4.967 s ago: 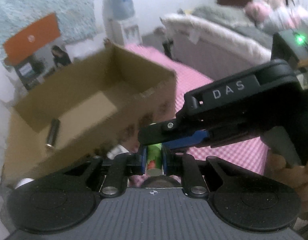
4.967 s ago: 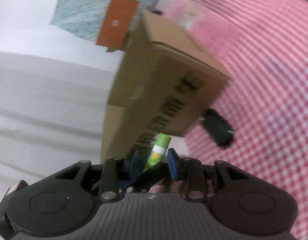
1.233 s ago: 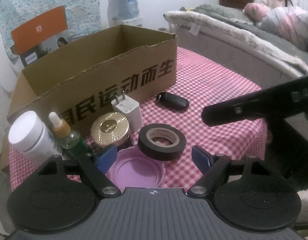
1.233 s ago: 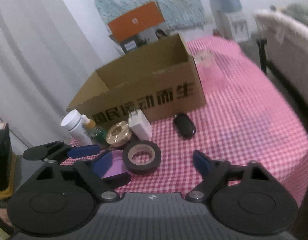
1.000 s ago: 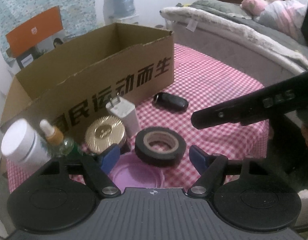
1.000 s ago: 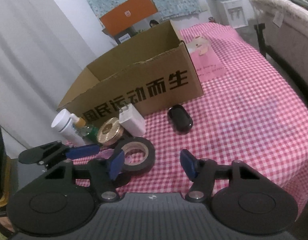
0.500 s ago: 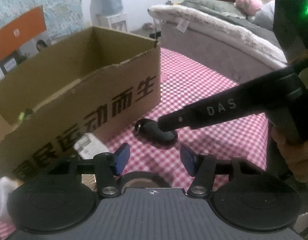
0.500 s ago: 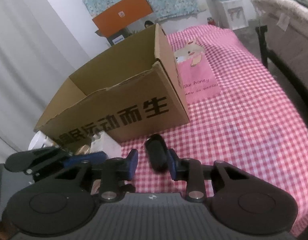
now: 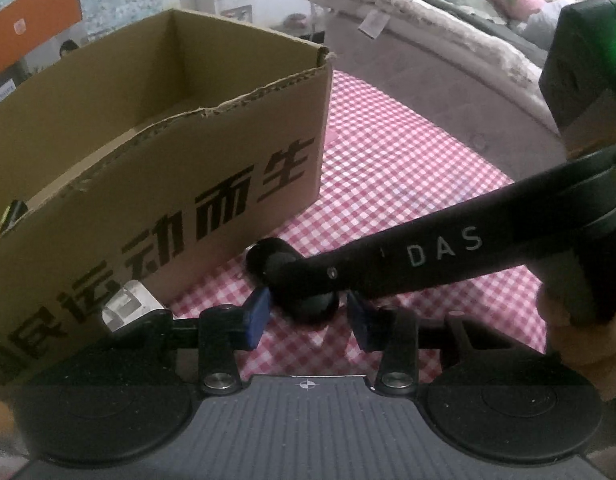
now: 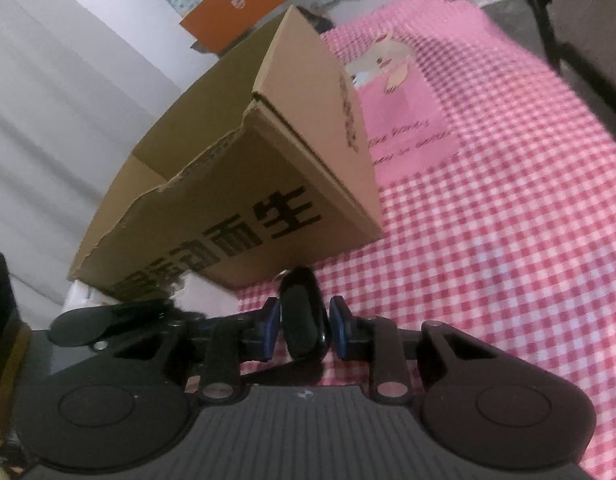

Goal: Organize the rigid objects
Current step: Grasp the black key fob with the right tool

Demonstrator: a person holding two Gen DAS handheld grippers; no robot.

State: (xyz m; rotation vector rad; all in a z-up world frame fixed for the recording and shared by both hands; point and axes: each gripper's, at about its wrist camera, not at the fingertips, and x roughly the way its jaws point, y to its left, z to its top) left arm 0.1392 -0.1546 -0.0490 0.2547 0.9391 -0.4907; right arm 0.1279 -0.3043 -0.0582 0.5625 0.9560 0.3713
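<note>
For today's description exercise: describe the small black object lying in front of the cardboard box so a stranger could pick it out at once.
Find the open cardboard box with bold black characters on the pink checked cloth. Near its front right corner lies a black key fob: glossy and oval, unlike the white charger beside it.

Right gripper [image 10: 300, 330] low centre of its frame, angled downward, blue fingers [image 10: 269, 328] nearly together after closing in, a black object between them, contact unclear. Left gripper [image 9: 308, 318] lower centre, fingers [image 9: 256, 319] partly apart and narrowing, right gripper's finger crossing between them. A hand [image 9: 587, 340] at right edge grips the handle.
</note>
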